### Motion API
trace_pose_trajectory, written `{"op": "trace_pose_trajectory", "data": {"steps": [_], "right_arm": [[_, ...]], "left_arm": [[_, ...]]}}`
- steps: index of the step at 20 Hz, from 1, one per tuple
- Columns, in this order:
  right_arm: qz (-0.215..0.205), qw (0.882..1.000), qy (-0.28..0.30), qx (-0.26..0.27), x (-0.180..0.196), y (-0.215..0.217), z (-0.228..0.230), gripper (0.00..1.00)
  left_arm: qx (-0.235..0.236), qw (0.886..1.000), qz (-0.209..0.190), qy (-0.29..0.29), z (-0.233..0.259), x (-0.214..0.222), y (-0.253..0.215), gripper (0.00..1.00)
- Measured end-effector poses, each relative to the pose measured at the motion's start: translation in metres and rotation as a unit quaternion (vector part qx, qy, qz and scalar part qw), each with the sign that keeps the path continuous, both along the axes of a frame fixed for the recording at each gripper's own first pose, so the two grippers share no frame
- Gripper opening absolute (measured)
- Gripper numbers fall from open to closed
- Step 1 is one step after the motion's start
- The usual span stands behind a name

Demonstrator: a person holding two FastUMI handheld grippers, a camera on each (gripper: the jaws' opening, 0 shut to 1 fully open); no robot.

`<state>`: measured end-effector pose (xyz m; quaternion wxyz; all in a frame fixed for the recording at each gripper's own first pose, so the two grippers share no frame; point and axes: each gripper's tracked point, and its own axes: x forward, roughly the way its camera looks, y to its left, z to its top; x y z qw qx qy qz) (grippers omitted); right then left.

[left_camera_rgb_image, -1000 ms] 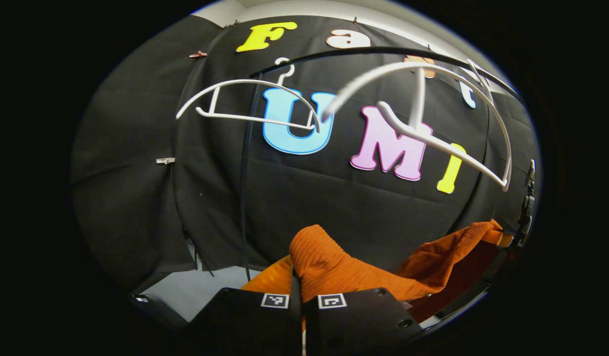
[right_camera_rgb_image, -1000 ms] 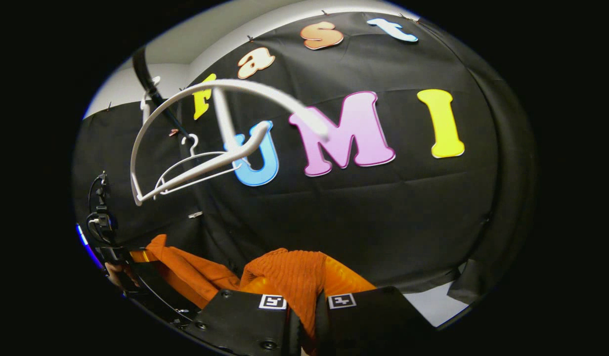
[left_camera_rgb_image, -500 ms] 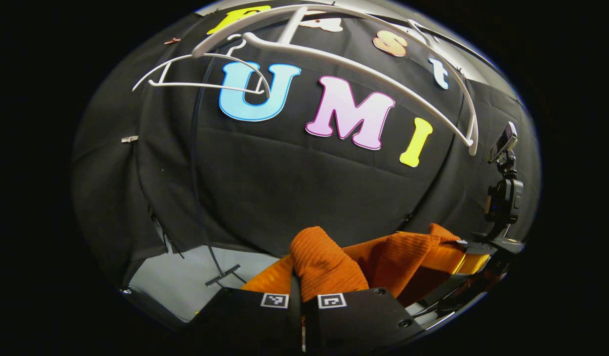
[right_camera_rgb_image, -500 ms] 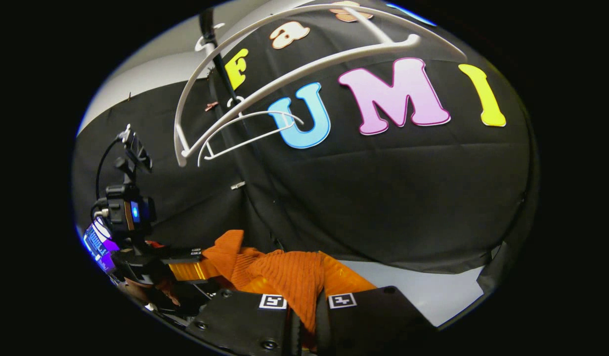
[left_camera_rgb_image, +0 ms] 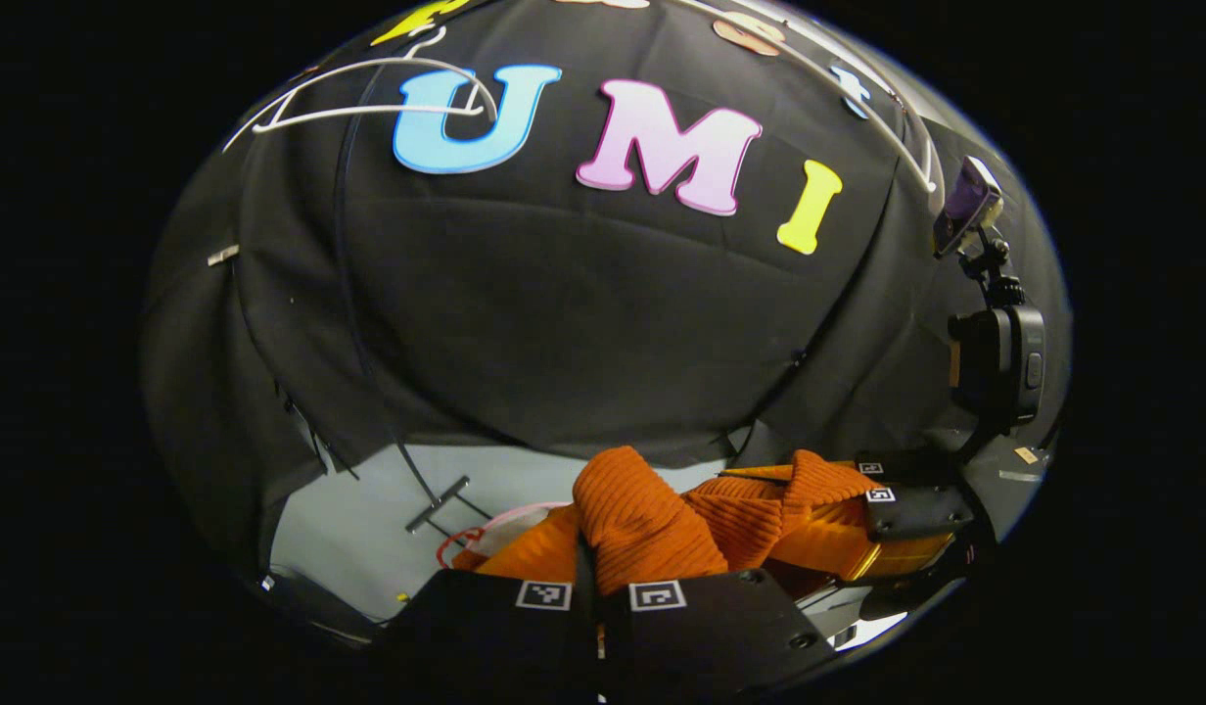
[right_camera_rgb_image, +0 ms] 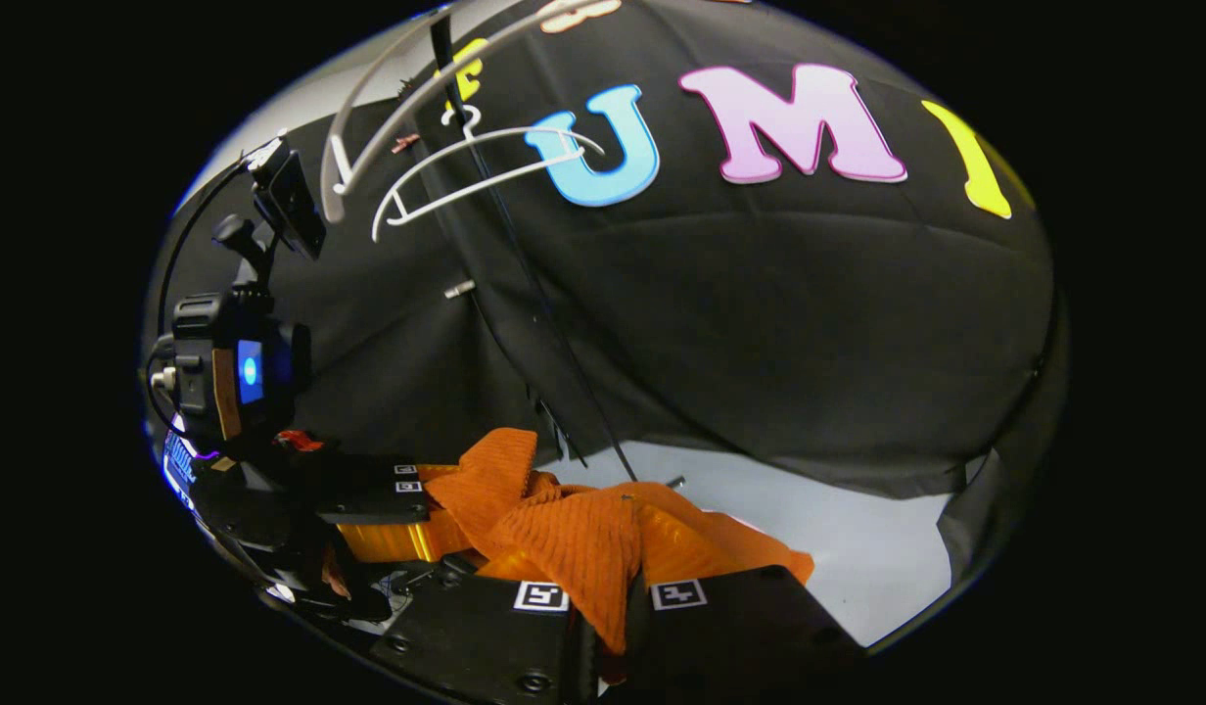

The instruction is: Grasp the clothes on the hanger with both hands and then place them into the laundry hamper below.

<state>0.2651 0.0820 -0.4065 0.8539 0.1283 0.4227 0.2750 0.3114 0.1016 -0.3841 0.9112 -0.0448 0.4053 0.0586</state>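
Observation:
An orange ribbed garment (left_camera_rgb_image: 642, 524) bunches up between the fingers of my left gripper (left_camera_rgb_image: 600, 599), which is shut on it. The same cloth (right_camera_rgb_image: 564, 543) is pinched in my right gripper (right_camera_rgb_image: 608, 599), also shut. The garment sags in folds between the two. In the left gripper view the right gripper (left_camera_rgb_image: 902, 509) holds the cloth's far end at the right. In the right gripper view the left gripper (right_camera_rgb_image: 368, 499) sits at the left. Two bare white hangers (right_camera_rgb_image: 486, 166) hang high above. A pale round rim with a red edge (left_camera_rgb_image: 481, 529), perhaps the hamper, peeks out low behind the cloth.
A thin black rack pole (right_camera_rgb_image: 530, 284) runs down in front of the black cloth wall. Its foot (left_camera_rgb_image: 437, 504) rests on the pale grey floor (left_camera_rgb_image: 368, 529). A second white hanger (left_camera_rgb_image: 368, 93) hangs on the rail at the upper left.
Both grippers have come down with the garment, away from the swinging hangers, which now sit near the top of each view. The two grippers are closer together and the floor shows more.

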Motion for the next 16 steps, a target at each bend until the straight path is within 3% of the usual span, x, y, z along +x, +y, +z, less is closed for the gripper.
{"op": "trace_pose_trajectory", "data": {"steps": [2, 7, 15, 16], "right_arm": [[-0.001, 0.999, 0.031, -0.018, -0.012, -0.002, -0.016, 0.21], [0.012, 0.991, 0.111, -0.069, -0.051, -0.007, -0.055, 0.21], [0.011, 0.983, 0.156, -0.097, -0.067, -0.014, -0.076, 0.21], [0.009, 0.983, 0.156, -0.095, -0.066, -0.017, -0.072, 0.11]], "left_arm": [[-0.021, 0.999, 0.015, 0.043, -0.017, -0.011, 0.001, 0.07], [-0.065, 0.987, 0.056, 0.136, -0.058, -0.038, -0.006, 0.07], [-0.086, 0.975, 0.078, 0.189, -0.085, -0.044, -0.015, 0.07], [-0.085, 0.974, 0.079, 0.193, -0.087, -0.048, -0.014, 0.05]]}}
